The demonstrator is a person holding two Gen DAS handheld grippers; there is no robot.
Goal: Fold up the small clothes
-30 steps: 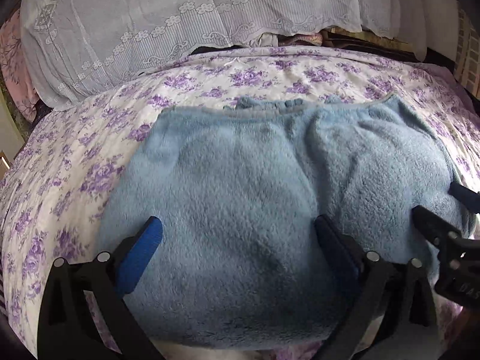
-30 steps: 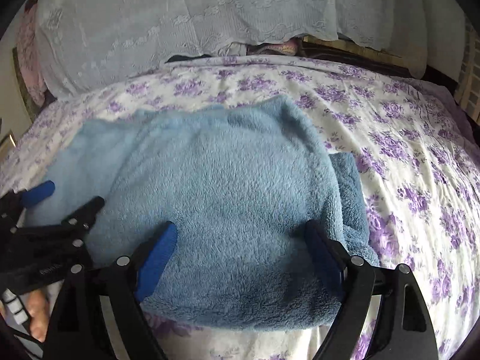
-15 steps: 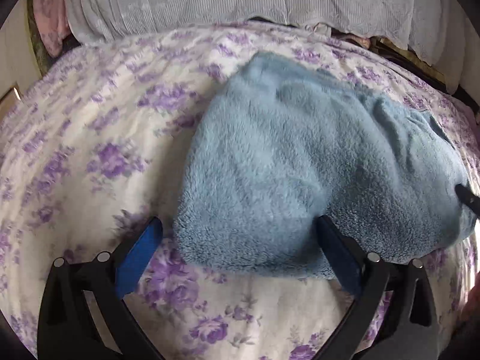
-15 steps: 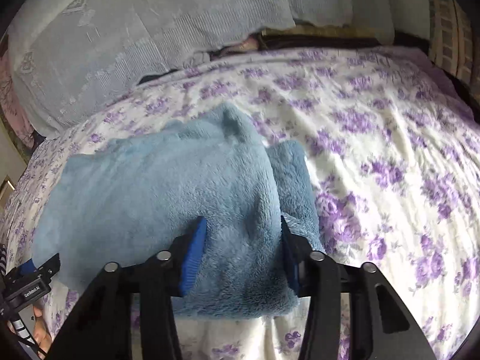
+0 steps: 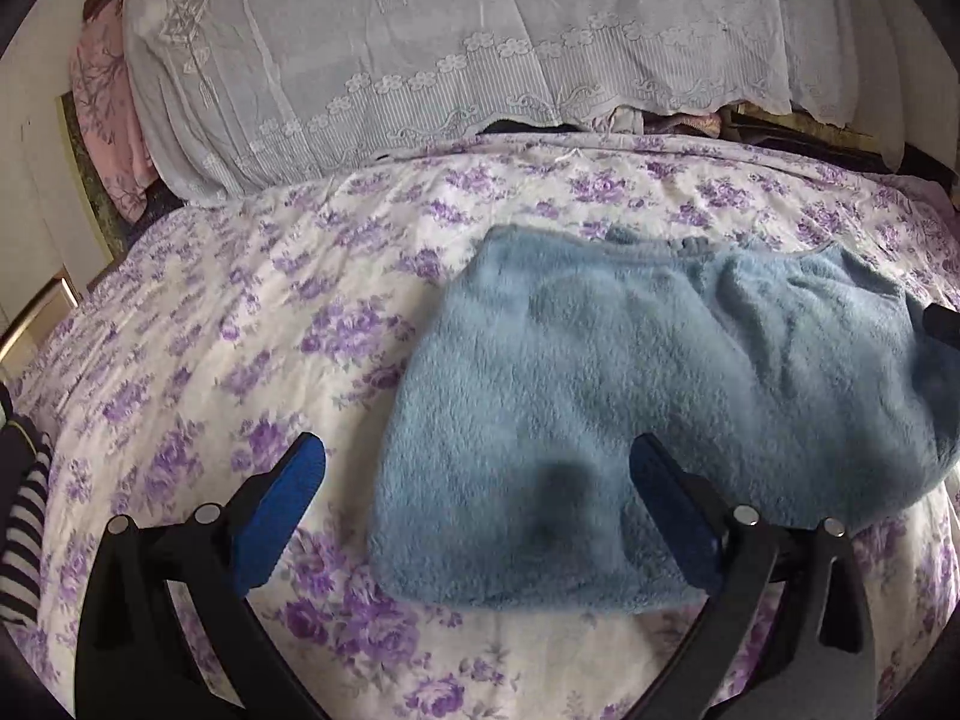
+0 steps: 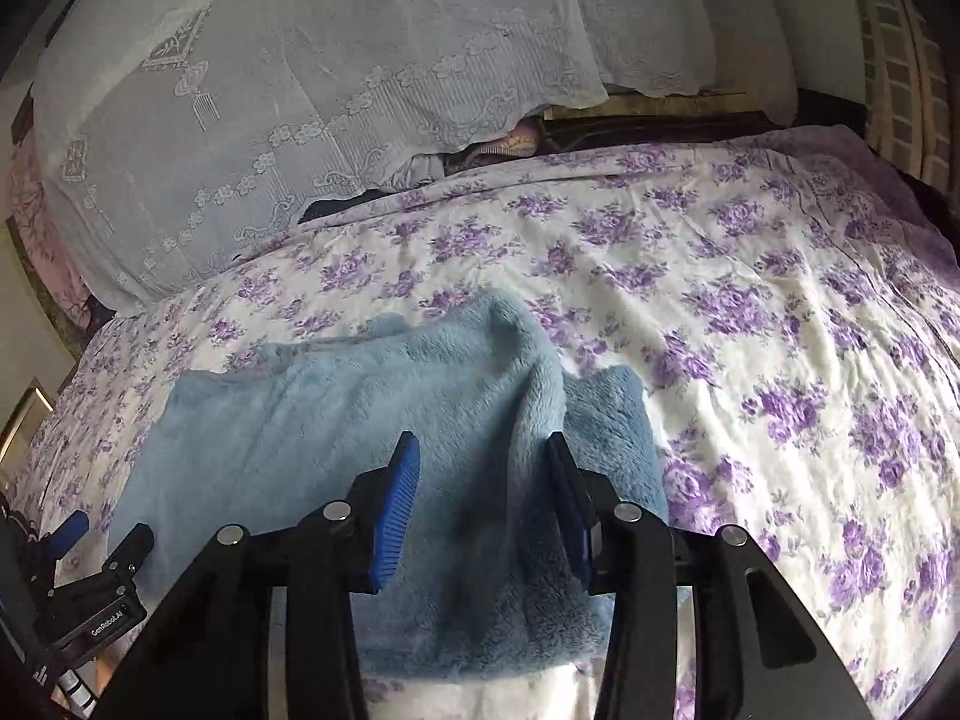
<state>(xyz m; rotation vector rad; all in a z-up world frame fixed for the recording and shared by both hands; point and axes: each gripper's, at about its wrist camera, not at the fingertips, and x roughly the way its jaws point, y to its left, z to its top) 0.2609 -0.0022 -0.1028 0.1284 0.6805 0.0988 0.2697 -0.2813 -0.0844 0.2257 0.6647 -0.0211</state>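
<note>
Blue fleece garment (image 5: 630, 420) lies folded on the floral bedspread (image 5: 240, 330). Left gripper (image 5: 480, 504) spread wide over its left edge, gripping nothing. Right gripper (image 6: 483, 498) half closed, pinching a raised fold of fleece.

The left gripper (image 5: 474, 498) hovers wide open over the near-left corner of a folded blue fleece garment (image 5: 648, 372) lying on the purple-flowered bedspread (image 5: 240, 324), below a lace-covered pillow (image 5: 420, 48).
</note>
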